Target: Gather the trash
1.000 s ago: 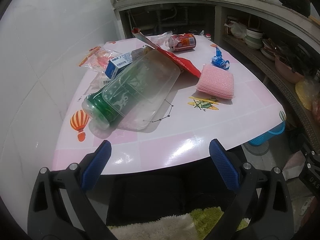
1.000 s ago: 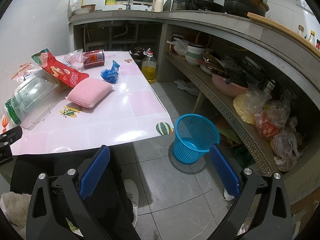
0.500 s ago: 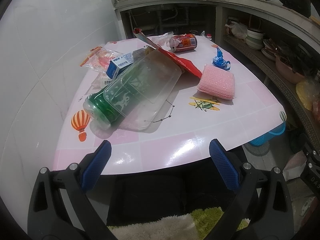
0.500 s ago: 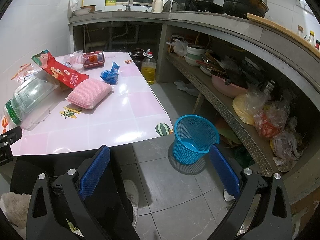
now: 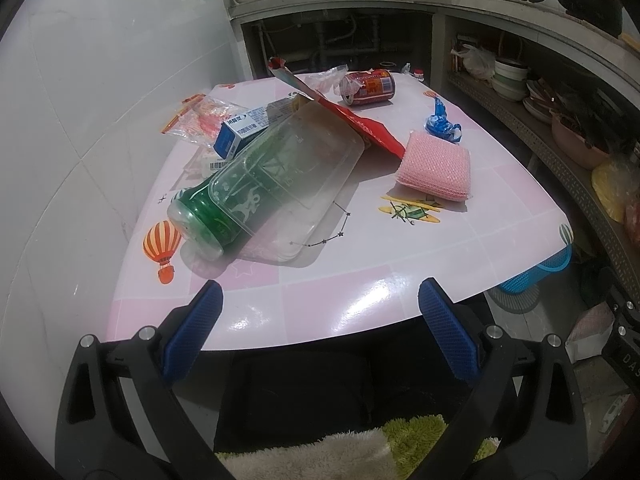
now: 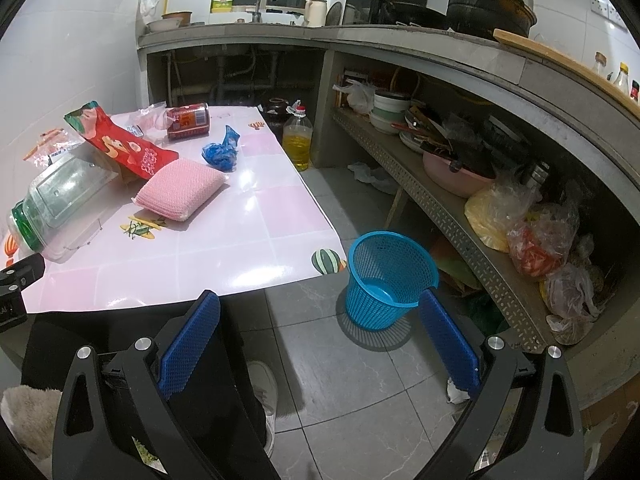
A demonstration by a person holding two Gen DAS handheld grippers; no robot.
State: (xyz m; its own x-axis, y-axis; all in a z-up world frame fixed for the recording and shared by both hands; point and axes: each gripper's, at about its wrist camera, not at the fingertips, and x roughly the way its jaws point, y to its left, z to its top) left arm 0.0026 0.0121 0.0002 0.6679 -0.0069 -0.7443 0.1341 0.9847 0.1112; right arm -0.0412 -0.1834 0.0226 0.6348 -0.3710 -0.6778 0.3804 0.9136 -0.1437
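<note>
Trash lies on a pink table (image 5: 360, 280): a green plastic bottle (image 5: 200, 220) under a clear plastic tray (image 5: 288, 184), a red snack bag (image 5: 360, 124), a red can (image 5: 370, 87), a blue-and-white box (image 5: 240, 136), a clear wrapper (image 5: 200, 120) and a blue crumpled wrapper (image 5: 440, 120). A blue mesh basket (image 6: 390, 276) stands on the floor right of the table. My left gripper (image 5: 320, 324) is open and empty at the table's near edge. My right gripper (image 6: 320, 328) is open and empty over the floor, near the basket.
A pink sponge pad (image 5: 436, 168) lies on the table's right side. A bottle of yellow oil (image 6: 297, 140) stands on the floor beyond the table. Concrete shelves (image 6: 460, 208) with bowls and bags run along the right. A tiled wall (image 5: 80, 120) borders the table's left.
The left wrist view has shifted very slightly; the table objects sit marginally lower and to the right. Both grippers stay open and nothing on the table has moved.
</note>
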